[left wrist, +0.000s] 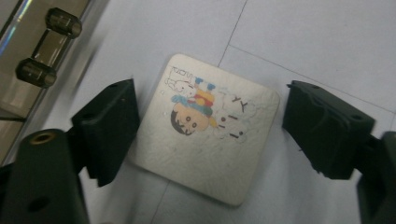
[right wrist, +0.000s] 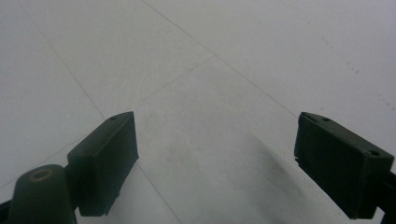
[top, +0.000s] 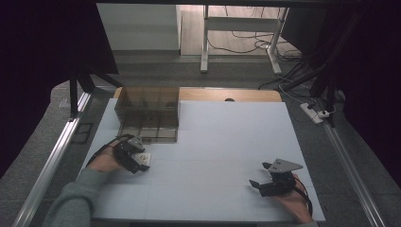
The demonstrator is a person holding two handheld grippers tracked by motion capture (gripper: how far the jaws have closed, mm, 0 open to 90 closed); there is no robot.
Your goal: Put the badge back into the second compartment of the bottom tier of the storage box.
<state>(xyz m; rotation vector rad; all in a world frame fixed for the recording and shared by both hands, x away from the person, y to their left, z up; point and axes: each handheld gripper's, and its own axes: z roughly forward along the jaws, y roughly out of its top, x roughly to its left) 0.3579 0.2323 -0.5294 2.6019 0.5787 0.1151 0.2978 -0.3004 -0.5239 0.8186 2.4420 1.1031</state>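
My left gripper (left wrist: pixel 205 135) sits right over the coaster (left wrist: pixel 205 128), jaws spread wide, one on each side of it and holding nothing yet. In the left gripper view the coaster lies flat on the table (left wrist: pixel 322 42), a cartoon print face up, the near jaw just touching or almost touching its edge, the far jaw a little clear of the opposite edge. From the high view the coaster (top: pixel 143 158) is near the table's left edge, just in front of the box (top: pixel 149 112), a smoky clear bin standing at the far left corner.

I judge the step in hand to be the grasp. The coaster is thin and flat, so I want the jaw tips down against the table before I close, and I'd square them to two opposite straight edges rather than the rounded corners, or it may twist out. Closing slowly should keep it from skating across the smooth top.

My right gripper (top: pixel 265 176) rests near the front right corner, jaws equally wide and empty, bare table (right wrist: pixel 196 93) ahead of it.
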